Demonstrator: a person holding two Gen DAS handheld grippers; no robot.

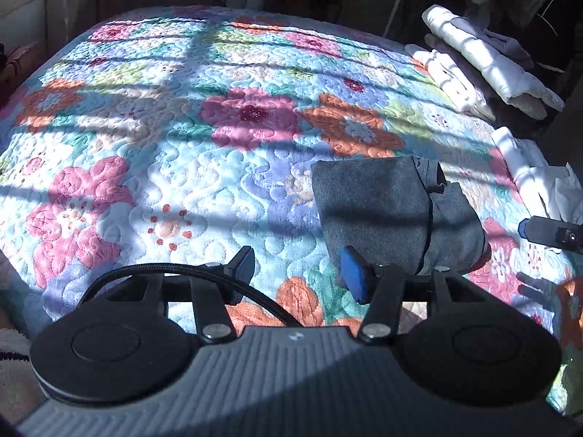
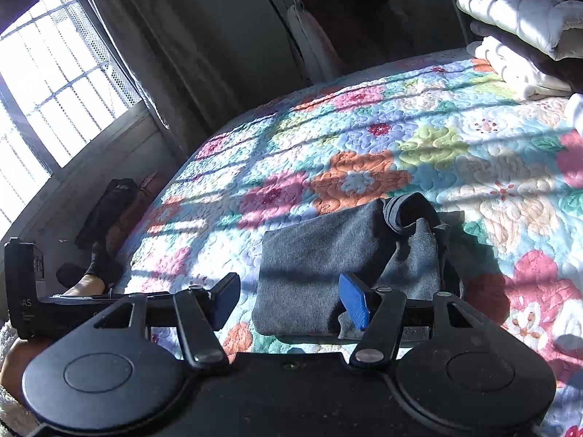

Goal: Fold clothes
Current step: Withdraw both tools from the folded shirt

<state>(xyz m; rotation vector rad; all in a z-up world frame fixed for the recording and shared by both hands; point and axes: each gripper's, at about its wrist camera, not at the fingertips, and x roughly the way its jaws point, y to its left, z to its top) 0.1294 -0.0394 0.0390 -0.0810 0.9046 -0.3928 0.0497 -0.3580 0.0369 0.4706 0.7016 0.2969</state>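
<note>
A grey garment [image 1: 393,211] lies folded into a compact bundle on the floral quilt [image 1: 182,138], toward its near right side. My left gripper [image 1: 298,273] hovers open just in front of the bundle, its blue-padded right finger [image 1: 355,276] at the bundle's near edge. The right gripper [image 1: 546,235] shows at the right edge of this view. In the right wrist view the same grey garment [image 2: 328,262] lies straight ahead, a rolled part on top at its far end. My right gripper [image 2: 291,298] is open over its near edge, nothing between the fingers. The left gripper [image 2: 25,291] shows at the left.
A stack of folded white and grey bedding [image 1: 484,69] sits at the quilt's far right, seen too as a stack of bedding [image 2: 528,36]. More white cloth [image 1: 535,178] lies right of the garment. A barred window [image 2: 47,83], curtains and bags [image 2: 120,215] on the floor are to the left.
</note>
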